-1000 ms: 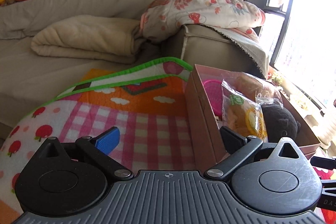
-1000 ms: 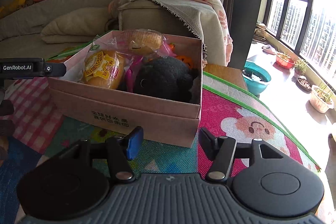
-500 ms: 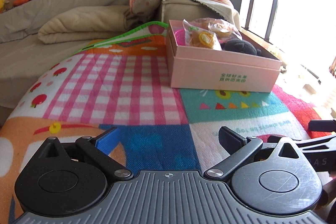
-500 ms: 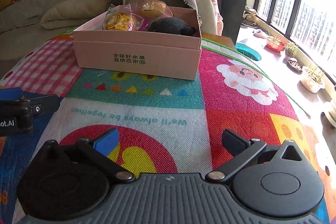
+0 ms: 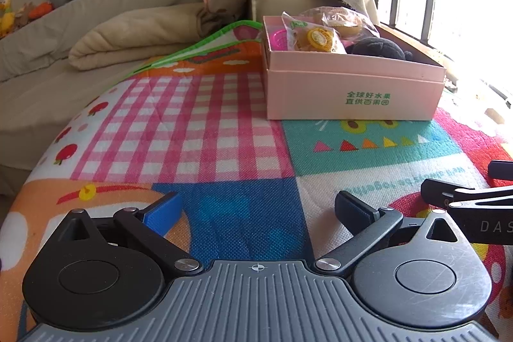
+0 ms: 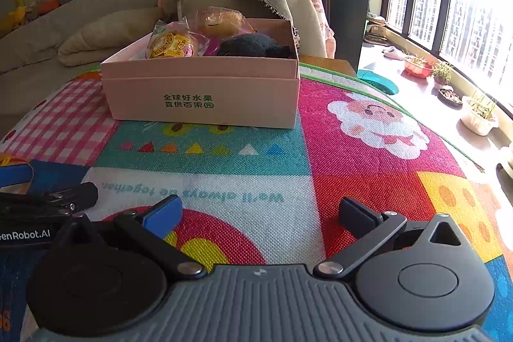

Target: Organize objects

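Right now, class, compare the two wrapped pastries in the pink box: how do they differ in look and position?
1. The nearer wrapped pastry carries a round yellow label; the farther wrapped pastry shows no such label.
2. The nearer one sits toward the left of the pink box; the farther one sits higher, toward the back.
Both are golden, in clear wrappers, inside the box.

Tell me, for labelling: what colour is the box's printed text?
Green, on the pink box; right wrist view.
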### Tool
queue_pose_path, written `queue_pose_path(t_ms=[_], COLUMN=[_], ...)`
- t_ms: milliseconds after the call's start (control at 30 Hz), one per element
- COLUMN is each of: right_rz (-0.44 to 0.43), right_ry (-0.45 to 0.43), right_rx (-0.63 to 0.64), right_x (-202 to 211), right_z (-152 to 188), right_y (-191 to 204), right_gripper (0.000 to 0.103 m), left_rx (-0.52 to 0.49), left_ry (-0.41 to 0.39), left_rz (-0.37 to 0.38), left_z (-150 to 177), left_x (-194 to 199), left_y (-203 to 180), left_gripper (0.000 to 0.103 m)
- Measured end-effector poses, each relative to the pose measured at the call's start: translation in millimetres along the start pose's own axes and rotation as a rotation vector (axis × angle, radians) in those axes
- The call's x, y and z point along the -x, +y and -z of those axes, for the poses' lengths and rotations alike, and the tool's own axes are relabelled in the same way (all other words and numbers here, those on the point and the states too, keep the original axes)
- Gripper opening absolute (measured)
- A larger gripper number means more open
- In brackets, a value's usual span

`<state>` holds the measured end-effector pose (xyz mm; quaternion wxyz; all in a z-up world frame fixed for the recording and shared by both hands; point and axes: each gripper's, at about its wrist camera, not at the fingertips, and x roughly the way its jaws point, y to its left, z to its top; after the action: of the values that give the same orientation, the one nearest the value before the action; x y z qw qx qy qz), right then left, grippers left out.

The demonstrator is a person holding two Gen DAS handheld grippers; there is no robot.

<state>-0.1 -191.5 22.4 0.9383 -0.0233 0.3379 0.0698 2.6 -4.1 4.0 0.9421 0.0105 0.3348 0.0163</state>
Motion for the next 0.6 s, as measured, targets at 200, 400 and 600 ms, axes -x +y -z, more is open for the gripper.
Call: queue_pose_path(t_ms=[200, 400, 600], right_rz=[-0.003, -0.002, -0.002], right_ry=[-0.001, 0.0, -0.001], right_rx=[-0.004, -0.002, -0.003], right_x=[0.0, -0.4, -0.1], right_z=[0.4, 0.2, 0.4], right_y=[-1.0, -0.2, -0.3], right_gripper=[0.103, 0.103, 0.103], left_rx=[0.003, 0.007, 0.006], left_ry=[0.001, 0.002, 0.002], left_rz=[0.003, 0.006, 0.006], left_z=[-0.4, -0.8, -0.8], left_x=[-0.2, -0.5, -0.5], left_y=[0.1, 0.7, 0.6], left_gripper=[0.103, 0.103, 0.103])
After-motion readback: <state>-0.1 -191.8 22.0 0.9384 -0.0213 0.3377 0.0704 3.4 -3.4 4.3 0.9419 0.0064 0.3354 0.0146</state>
